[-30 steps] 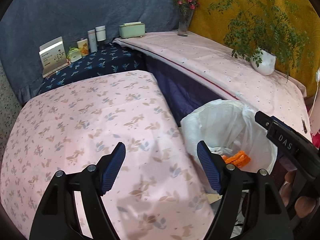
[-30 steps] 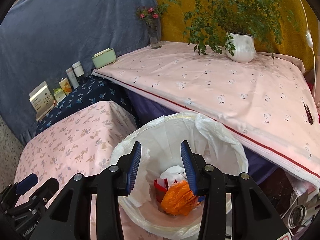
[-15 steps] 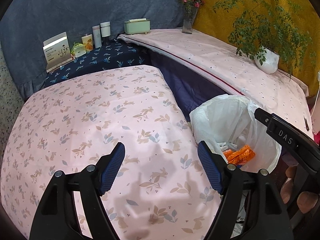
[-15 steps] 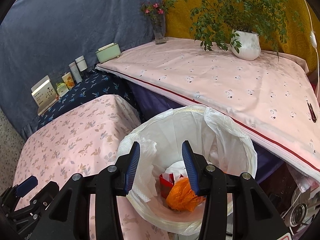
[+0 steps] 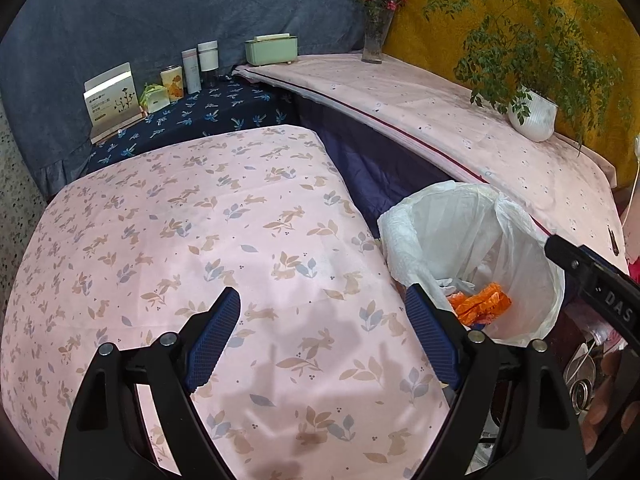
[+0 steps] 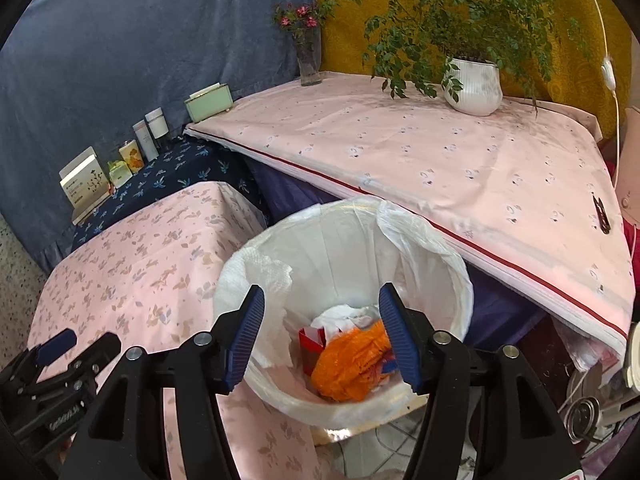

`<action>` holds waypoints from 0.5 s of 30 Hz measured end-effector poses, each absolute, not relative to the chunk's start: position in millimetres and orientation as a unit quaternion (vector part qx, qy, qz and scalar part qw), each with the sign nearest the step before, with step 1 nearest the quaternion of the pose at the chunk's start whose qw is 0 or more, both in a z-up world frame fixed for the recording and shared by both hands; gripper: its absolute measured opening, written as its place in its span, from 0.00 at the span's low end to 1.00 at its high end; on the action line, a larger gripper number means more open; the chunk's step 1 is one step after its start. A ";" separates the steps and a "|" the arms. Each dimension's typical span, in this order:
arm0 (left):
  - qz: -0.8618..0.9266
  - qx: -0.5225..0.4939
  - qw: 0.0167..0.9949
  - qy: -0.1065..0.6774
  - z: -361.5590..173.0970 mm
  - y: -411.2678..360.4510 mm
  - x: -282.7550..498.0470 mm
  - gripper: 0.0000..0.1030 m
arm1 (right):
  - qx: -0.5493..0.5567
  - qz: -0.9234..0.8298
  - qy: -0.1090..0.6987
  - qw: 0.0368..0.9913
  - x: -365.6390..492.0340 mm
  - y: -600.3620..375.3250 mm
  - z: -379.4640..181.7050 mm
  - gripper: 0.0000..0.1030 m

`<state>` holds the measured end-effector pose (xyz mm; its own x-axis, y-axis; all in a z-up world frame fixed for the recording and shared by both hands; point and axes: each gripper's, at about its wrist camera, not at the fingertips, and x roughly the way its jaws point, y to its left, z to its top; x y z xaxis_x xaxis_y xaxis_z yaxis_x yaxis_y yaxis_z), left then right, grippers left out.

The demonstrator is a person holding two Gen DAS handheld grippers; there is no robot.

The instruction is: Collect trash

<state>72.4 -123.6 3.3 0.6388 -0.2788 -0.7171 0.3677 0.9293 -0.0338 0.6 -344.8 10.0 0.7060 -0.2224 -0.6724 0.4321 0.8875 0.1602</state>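
A white-lined trash bin (image 6: pixel 424 240) stands between the two pink-covered tables; it also shows in the left wrist view (image 5: pixel 520 232). Inside lie an orange crumpled wrapper (image 6: pixel 352 356), a red carton (image 6: pixel 312 340) and white paper (image 6: pixel 340 316). A white paper towel (image 6: pixel 264 272) hangs over the bin's left rim. My right gripper (image 6: pixel 322 336) is open and empty above the bin. My left gripper (image 5: pixel 322 340) is open and empty over the pink rabbit-print table (image 5: pixel 200 240), left of the bin.
A potted plant (image 6: pixel 474 84), a flower vase (image 6: pixel 308 60) and a green box (image 6: pixel 208 100) stand on the far pink table. Bottles, small boxes and a card (image 5: pixel 112 96) sit on the dark blue cloth. A small black clip (image 6: pixel 600 216) lies at the right.
Both grippers have pulled back and risen a little. My right gripper's jaws have opened wider above the bin. The trash in the bin has not moved.
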 end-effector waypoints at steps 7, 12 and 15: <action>-0.184 0.070 0.901 0.388 0.4 -132.7 65.0 0.84 | 0.156 -0.188 0.363 0.899 -27.8 -345.7 7.4 0.72; -0.179 0.071 0.900 0.390 -0.9 -134.6 59.4 0.86 | 0.160 -0.191 0.377 0.892 -43.0 -341.1 2.7 0.81; -0.176 0.074 0.901 0.390 -1.6 -135.4 55.6 0.89 | 0.163 -0.189 0.382 0.890 -49.9 -338.1 -0.8 0.81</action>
<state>55.6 -135.4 -1.6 0.6338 -0.2597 -0.7286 0.3750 0.9270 -0.0042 -49.9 -338.1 -0.8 0.6364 -0.2118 -0.7417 0.4613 0.8752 0.1459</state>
